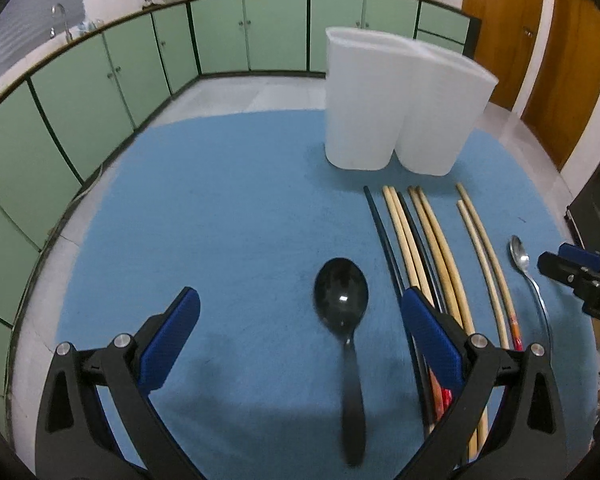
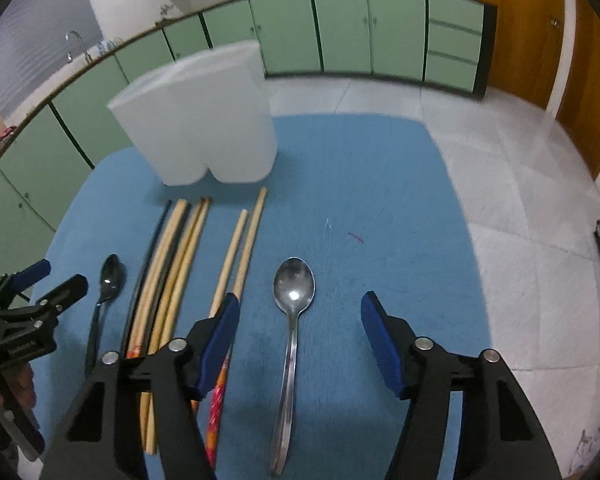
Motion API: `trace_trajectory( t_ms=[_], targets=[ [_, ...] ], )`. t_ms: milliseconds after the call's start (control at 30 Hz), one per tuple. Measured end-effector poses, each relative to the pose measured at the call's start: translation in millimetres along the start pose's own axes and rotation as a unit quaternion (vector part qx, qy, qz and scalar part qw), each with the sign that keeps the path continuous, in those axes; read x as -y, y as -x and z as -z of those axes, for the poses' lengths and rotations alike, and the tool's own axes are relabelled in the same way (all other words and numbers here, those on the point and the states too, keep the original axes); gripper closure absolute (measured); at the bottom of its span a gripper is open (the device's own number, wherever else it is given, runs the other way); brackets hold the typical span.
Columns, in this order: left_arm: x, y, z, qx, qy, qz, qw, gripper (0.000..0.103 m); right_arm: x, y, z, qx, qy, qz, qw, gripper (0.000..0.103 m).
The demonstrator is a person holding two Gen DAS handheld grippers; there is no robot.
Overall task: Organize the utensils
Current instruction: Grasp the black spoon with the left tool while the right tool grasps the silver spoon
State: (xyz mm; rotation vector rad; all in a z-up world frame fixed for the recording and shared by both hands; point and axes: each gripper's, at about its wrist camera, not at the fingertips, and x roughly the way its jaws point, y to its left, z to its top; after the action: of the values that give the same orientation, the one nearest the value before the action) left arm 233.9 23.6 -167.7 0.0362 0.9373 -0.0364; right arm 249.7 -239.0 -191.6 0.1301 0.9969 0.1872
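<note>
right, left wrist view first: the left tool (image 1: 300, 320) hangs w/ its jaws spread wide and nothing between the pads, straddling the black spoon (image 1: 342, 300), which lies flat on the blue mat (image 1: 220, 220) covering the bench. the tool's right-hand finger sits over the row of chopsticks (image 1: 428, 248) just beside the spoon. risk here: if the jaws close as they stand, that finger prob drags a black or pale stick in w/ the spoon, or shoves the bundle sideways. the spoon handle is thin and low on the mat, so a pinch could skid off it. the white holder (image 1: 400, 104) stands at the far end of the mat, well apart; being light and tall, a knock w/ a long utensil could tip it.

right wrist view: the right tool (image 2: 300, 320) is open too, narrower than the left, pads clear of the metal spoon (image 2: 294, 284) lying between them. its left finger overlaps the red-ended chopsticks (image 2: 236, 256). same danger: catching a stick along w/ the spoon. shiny steel on soft mat may also slip or pivot if gripped near the bowl. the two tools are close together, so they could clash.
</note>
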Motion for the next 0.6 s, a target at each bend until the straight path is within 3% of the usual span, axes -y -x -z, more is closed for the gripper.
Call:
trace_trajectory(
  t_ms=[167, 267, 333, 467, 600],
  targets=[
    [3.2, -17.9, -3.2, -0.017, -0.002, 0.001, 0.9999, 0.006, -0.2, -18.7, -1.2, -0.026, 0.007, -0.003, 1.000, 0.045],
    [0.3, -24.3, -3.4, -0.026, 0.002, 0.008, 0.9996, 0.015, 2.4, -20.7, -3.4, -0.028, 0.002, -0.005, 1.000, 0.047],
    [-1.8, -28.7, -3.2, -0.035, 0.008, 0.018, 0.9992, 0.027, 1.1, -21.6, -5.0, -0.028, 0.007, -0.002, 1.000, 0.048],
    [-1.4, -31.8, -1.5, -0.040, 0.014, 0.034, 0.9986, 0.032, -5.3, -21.6, -2.2, -0.025, 0.020, 0.011, 0.999, 0.058],
    [1.6, -28.7, -0.2, -0.029, 0.004, 0.036, 0.9989, 0.051, -8.6, -24.1, -2.9, -0.023, 0.026, 0.021, 0.999, 0.075]
  ],
)
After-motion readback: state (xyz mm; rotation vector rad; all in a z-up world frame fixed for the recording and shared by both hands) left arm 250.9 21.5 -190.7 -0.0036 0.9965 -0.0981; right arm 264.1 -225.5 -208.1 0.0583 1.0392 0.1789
